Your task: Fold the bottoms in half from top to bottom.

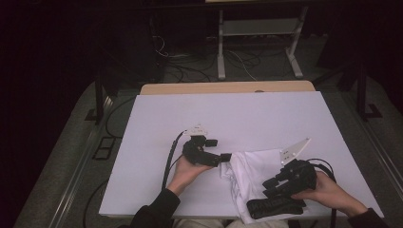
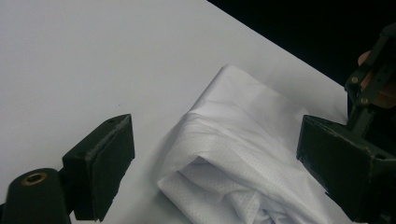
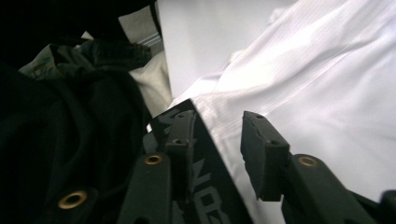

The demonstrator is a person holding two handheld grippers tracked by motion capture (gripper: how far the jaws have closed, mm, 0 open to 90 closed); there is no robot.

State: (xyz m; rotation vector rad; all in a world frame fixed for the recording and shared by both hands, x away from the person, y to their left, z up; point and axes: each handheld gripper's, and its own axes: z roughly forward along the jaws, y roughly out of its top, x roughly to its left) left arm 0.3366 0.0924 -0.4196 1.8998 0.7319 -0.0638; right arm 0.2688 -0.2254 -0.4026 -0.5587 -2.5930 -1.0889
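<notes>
Our right hand-held gripper (image 3: 217, 149) hangs over the crumpled white perforated-fabric garment (image 1: 247, 173) at the near edge of the white counter (image 1: 228, 114), jaws partly apart, nothing pinched. Our left hand-held gripper (image 2: 215, 172) has its jaws wide apart around the garment's folded end, pads not touching. We should close on one layer only. A black printed waistband strip (image 1: 273, 206) beside the right jaws could snag.

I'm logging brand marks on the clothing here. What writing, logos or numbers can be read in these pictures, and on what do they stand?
Black band along the edge of the white garment: large grey letters, cut off by the right gripper; they cannot be read for sure.
The same band from above: too small and dark to read.
Nothing else bears writing.
</notes>
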